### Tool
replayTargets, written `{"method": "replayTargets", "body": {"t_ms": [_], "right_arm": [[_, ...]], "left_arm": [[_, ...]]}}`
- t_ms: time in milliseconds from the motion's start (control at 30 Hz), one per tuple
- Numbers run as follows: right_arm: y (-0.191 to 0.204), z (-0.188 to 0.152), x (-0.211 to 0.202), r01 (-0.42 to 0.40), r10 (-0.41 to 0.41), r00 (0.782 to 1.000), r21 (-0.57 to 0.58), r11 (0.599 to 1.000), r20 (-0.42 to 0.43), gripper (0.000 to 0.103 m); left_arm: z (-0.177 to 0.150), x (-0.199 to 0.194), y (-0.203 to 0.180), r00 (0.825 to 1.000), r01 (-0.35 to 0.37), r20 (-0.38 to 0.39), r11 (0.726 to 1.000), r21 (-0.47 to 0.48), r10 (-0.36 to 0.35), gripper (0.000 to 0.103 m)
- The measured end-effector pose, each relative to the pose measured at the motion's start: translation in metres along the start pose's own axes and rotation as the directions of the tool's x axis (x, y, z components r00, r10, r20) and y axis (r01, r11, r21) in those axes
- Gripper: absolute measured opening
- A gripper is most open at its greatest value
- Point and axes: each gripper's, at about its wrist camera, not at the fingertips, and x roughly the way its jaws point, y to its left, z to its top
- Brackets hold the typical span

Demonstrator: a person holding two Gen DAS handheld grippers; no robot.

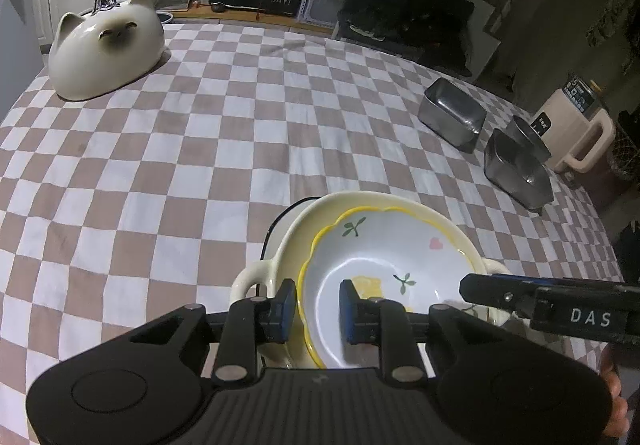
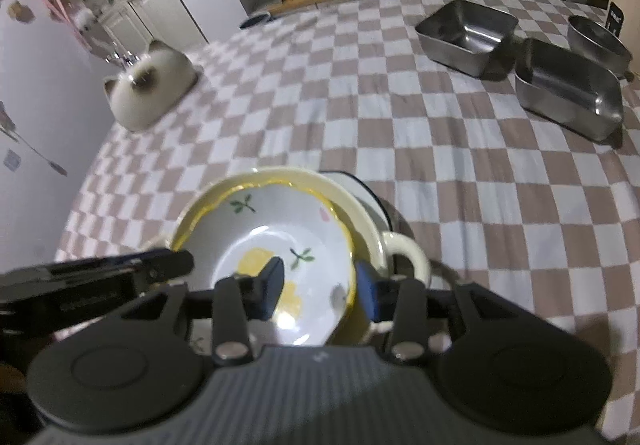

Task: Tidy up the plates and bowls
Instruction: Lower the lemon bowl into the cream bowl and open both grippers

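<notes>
A white floral bowl (image 1: pixel 380 257) with a wavy yellow rim sits tilted inside a cream two-handled bowl (image 1: pixel 292 241). That bowl rests on a white dish with a dark rim (image 1: pixel 280 221). My left gripper (image 1: pixel 319 309) is closed narrowly over the floral bowl's near-left rim, one pad outside and one inside. In the right wrist view, my right gripper (image 2: pixel 320 293) straddles the right rim of the floral bowl (image 2: pixel 272 229) with its jaws apart and a gap beside the inner pad. The cream bowl (image 2: pixel 360 221) shows its handle just right of that gripper.
An upturned cat-shaped ceramic bowl (image 1: pixel 108 45) stands at the far left of the checked tablecloth (image 1: pixel 240 133). Steel containers (image 1: pixel 452 117) (image 1: pixel 516 169) sit at the right, near a beige appliance (image 1: pixel 576 129) past the table edge. Another steel bowl (image 2: pixel 596 37) lies behind them.
</notes>
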Motion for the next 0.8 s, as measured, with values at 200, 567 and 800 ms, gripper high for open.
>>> {"method": "replayTargets", "body": {"t_ms": [200, 567, 800], "right_arm": [[-0.003, 0.000, 0.003, 0.016, -0.016, 1.000, -0.001, 1.000, -0.014, 0.047], [0.002, -0.002, -0.004, 0.010, -0.010, 1.000, -0.023, 1.000, -0.007, 0.047], [-0.001, -0.004, -0.010, 0.012, -0.012, 1.000, -0.039, 0.999, 0.006, 0.055]], "left_arm": [[0.001, -0.003, 0.000, 1.000, 0.011, 0.003, 1.000, -0.001, -0.011, 0.025], [0.000, -0.009, -0.001, 1.000, 0.012, 0.013, 1.000, 0.009, -0.012, 0.027], [-0.001, -0.016, -0.004, 1.000, 0.008, 0.021, 1.000, 0.025, -0.009, 0.041]]}}
